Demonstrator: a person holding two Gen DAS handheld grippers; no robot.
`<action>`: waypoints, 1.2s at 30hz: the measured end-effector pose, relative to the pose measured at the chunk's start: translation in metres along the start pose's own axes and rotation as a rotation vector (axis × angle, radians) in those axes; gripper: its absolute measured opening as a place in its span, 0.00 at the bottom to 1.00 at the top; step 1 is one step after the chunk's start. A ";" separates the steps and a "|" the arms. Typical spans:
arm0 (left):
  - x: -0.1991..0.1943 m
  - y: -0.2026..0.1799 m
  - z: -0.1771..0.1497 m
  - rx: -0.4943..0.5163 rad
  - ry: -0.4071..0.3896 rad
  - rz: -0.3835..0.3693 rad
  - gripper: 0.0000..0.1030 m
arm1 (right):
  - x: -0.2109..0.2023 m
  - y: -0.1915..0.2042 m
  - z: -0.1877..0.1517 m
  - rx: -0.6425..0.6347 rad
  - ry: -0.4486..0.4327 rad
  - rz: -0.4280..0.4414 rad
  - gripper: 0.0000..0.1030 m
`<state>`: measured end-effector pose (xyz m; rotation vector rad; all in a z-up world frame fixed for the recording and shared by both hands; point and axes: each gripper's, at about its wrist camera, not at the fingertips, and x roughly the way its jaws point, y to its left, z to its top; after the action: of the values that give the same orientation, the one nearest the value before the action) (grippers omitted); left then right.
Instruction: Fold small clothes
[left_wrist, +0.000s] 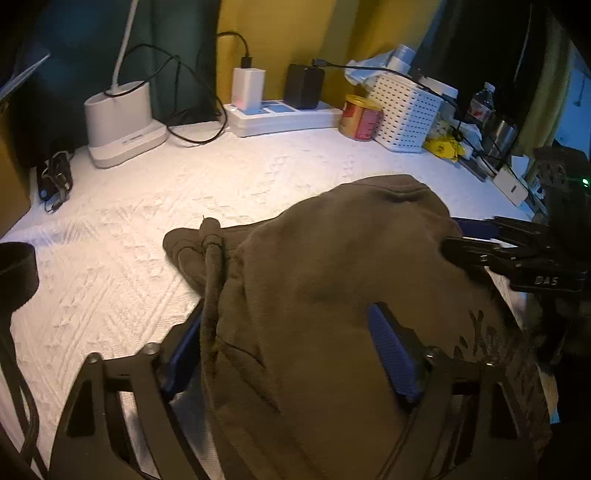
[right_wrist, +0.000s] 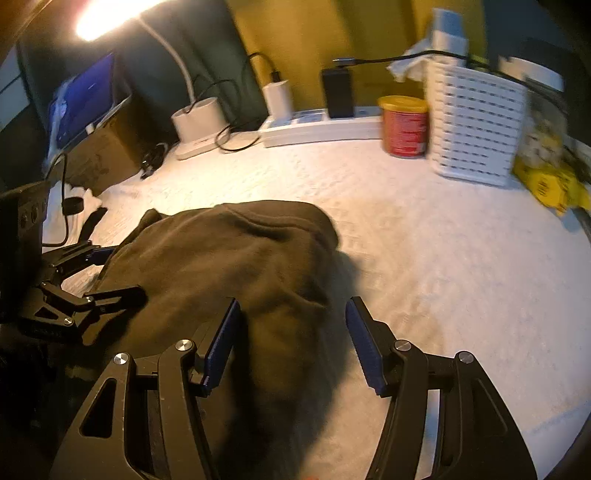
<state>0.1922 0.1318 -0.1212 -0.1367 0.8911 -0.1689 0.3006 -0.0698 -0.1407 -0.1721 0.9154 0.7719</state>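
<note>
The left gripper (left_wrist: 291, 354) and the right gripper (right_wrist: 291, 339) both stand spread around a bunched olive-brown drawstring garment (left_wrist: 332, 266) on the white textured table cover (left_wrist: 129, 258), pinching nothing; folding looks barely begun, with flattening and creasing remaining.

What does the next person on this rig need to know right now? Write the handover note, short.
Left tool: jaws apart, the brown garment bunched between and over them; whether the pads press it I cannot tell.
Right tool: open, straddling the garment's right edge, pads clear of the cloth.
Garment: a rumpled heap on the white tablecloth, drawstring trailing on the left side.
Nearby: red can, white basket, power strip along the back.
Done: no neat fold visible yet.
Left: spread it flat, fold it, tuck in the drawstring.
</note>
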 end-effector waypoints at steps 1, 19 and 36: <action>0.000 -0.001 0.000 0.001 -0.002 0.002 0.73 | 0.004 0.003 0.001 -0.010 0.004 0.008 0.61; -0.002 -0.018 -0.001 0.002 -0.010 -0.039 0.26 | 0.017 0.041 0.005 -0.177 0.025 0.077 0.22; -0.048 -0.052 0.000 0.093 -0.151 0.009 0.18 | -0.040 0.056 0.001 -0.200 -0.111 0.046 0.18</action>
<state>0.1576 0.0904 -0.0745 -0.0581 0.7316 -0.1884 0.2493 -0.0496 -0.0995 -0.2817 0.7382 0.9068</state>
